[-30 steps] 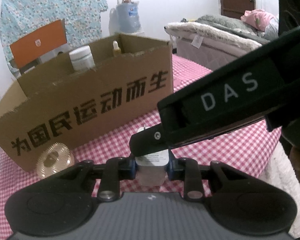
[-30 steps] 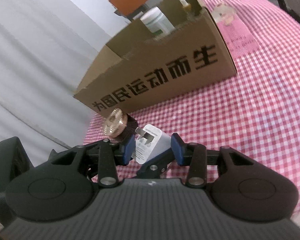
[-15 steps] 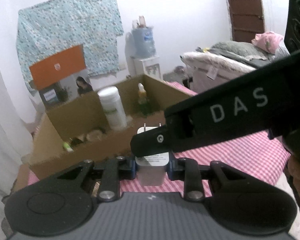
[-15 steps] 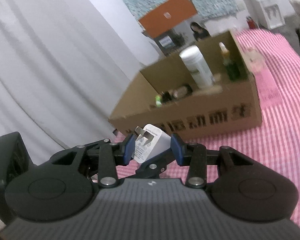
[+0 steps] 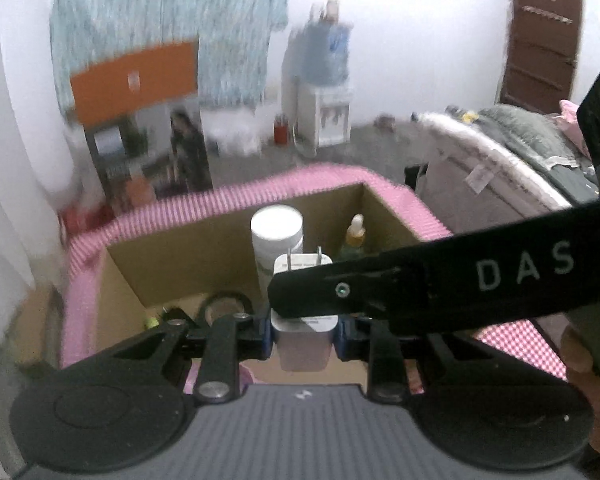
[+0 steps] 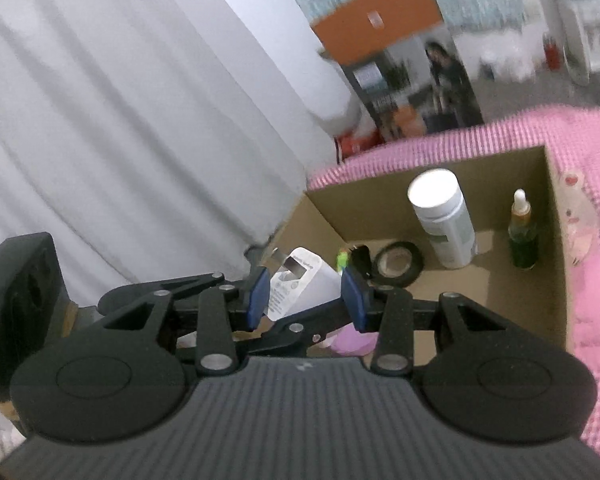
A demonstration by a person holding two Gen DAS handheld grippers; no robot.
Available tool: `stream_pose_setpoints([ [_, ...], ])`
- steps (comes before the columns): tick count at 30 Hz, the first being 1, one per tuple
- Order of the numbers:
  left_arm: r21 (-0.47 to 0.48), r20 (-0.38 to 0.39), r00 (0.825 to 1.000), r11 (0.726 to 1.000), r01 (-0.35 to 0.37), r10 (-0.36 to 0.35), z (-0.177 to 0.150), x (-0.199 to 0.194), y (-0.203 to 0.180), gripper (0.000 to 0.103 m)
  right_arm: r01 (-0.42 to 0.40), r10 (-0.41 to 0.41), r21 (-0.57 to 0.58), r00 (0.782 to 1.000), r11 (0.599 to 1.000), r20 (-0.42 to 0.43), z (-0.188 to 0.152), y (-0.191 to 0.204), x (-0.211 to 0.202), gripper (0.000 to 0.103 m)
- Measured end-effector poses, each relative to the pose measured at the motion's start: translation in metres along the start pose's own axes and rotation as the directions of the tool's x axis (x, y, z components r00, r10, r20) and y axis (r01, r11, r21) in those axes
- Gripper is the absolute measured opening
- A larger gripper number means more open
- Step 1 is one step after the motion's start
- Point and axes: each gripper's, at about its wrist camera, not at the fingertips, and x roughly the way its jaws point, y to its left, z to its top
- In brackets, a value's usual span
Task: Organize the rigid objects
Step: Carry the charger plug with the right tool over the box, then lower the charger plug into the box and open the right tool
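My left gripper (image 5: pixel 303 336) is shut on a white plug charger (image 5: pixel 303 340), prongs pointing away, held above the open cardboard box (image 5: pixel 180 256). My right gripper (image 6: pixel 305 296) is also shut on the same charger (image 6: pixel 300 290); its black arm crosses the left wrist view (image 5: pixel 440 284). Inside the box stand a white bottle (image 6: pixel 444 220) and a small dropper bottle (image 6: pixel 523 236), with a black tape roll (image 6: pixel 398 266) lying on the bottom.
The box sits on a pink checked tablecloth (image 6: pixel 596 280). A white curtain (image 6: pixel 120 120) hangs at the left. A bed (image 5: pixel 512 152) stands at the right, a water dispenser (image 5: pixel 320 100) at the far wall.
Both grippers rose with the charger from beside the box front to above its open top. The box interior now shows from above.
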Motion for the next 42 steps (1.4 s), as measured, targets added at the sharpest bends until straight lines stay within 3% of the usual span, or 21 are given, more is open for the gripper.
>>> stream_pose_setpoints([
  [7,-0.107,-0.181,0.982,0.994,0.036,-0.055,0.001,0.069,0.029,0.028,0.049,-0.032,0.105,0.987,0.993,-0.160,0.018,-0.049,0.061,0.039],
  [14,-0.164,-0.299,0.949,0.985,0.050,-0.098,-0.007,0.108,0.033,0.028,0.118,-0.087,0.104,0.960,0.988,-0.268,0.010,-0.074,0.091,0.041],
  [21,-0.220,-0.352,0.927,0.974,0.054,-0.131,-0.008,0.126,0.035,0.029,0.150,-0.105,0.119,0.942,0.981,-0.320,0.006,-0.094,0.109,0.041],
  [25,-0.232,-0.355,0.925,0.971,0.056,-0.138,-0.005,0.130,0.035,0.029,0.150,-0.101,0.129,0.941,0.980,-0.323,0.006,-0.096,0.111,0.041],
  [28,-0.223,-0.340,0.932,0.973,0.053,-0.129,-0.003,0.127,0.033,0.037,0.143,-0.095,0.135,0.945,0.980,-0.314,0.006,-0.098,0.111,0.043],
  [30,-0.208,-0.317,0.942,0.977,0.049,-0.114,-0.001,0.120,0.031,0.052,0.132,-0.088,0.133,0.952,0.982,-0.294,0.007,-0.097,0.106,0.046],
  [32,-0.190,-0.290,0.952,0.981,0.046,-0.101,0.000,0.111,0.029,0.059,0.116,-0.080,0.127,0.964,0.985,-0.254,0.009,-0.094,0.097,0.052],
  [36,-0.151,-0.231,0.970,0.988,0.043,-0.078,0.003,0.087,0.025,0.070,0.085,-0.070,0.108,0.988,0.990,-0.137,0.011,-0.082,0.067,0.061],
  [42,-0.096,-0.144,0.987,0.994,0.053,-0.066,-0.003,0.042,0.017,0.082,0.047,-0.050,0.075,0.998,0.996,0.032,0.002,-0.053,0.014,0.074],
])
